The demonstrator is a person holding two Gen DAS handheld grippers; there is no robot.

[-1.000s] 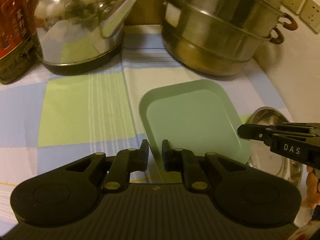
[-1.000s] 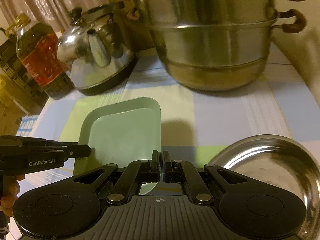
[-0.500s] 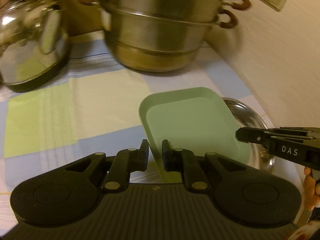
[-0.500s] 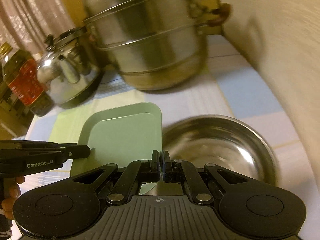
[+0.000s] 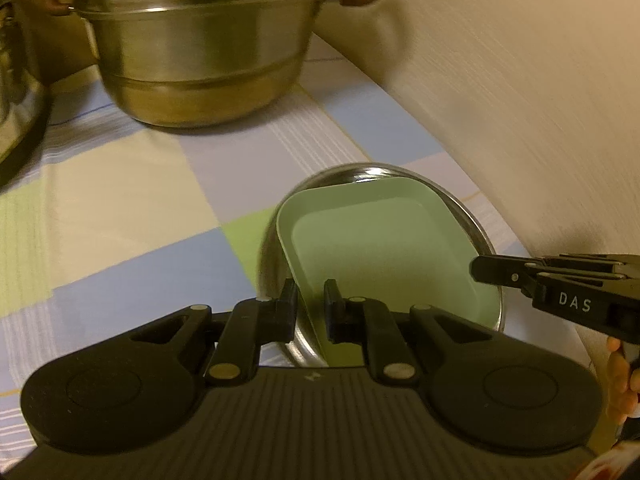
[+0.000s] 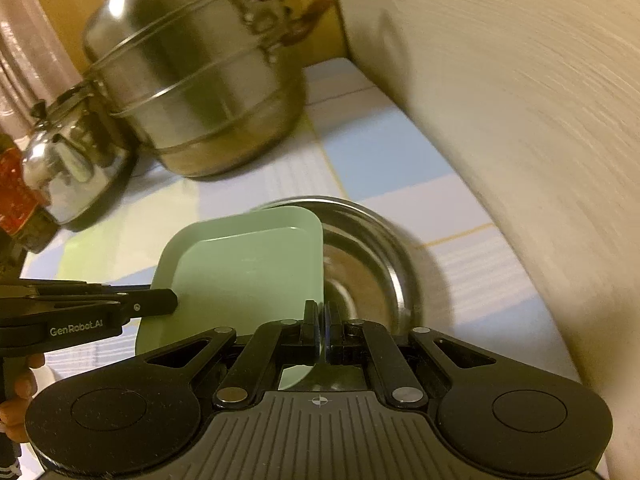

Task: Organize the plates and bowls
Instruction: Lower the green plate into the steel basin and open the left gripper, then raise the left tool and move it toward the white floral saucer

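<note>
A pale green square plate (image 5: 384, 248) is held between both grippers, over a round steel bowl (image 5: 272, 256). My left gripper (image 5: 311, 312) grips the plate's near left rim, jaws narrowly apart with the rim between them. My right gripper (image 6: 322, 332) is shut on the plate's (image 6: 248, 280) right edge. In the right wrist view the steel bowl (image 6: 372, 264) shows to the right of and under the plate. The right gripper's tip (image 5: 504, 274) shows at the plate's right edge in the left wrist view; the left gripper's tip (image 6: 156, 304) at its left edge in the right wrist view.
A big stacked steel steamer pot (image 5: 200, 48) stands at the back on the checked tablecloth (image 5: 120, 216). A steel kettle (image 6: 76, 164) and an oil bottle (image 6: 16, 200) stand at the left. A beige wall (image 5: 520, 100) runs close along the right.
Both grippers have carried the green plate to the right, from the cloth to over the steel bowl. The views have swung toward the wall.
</note>
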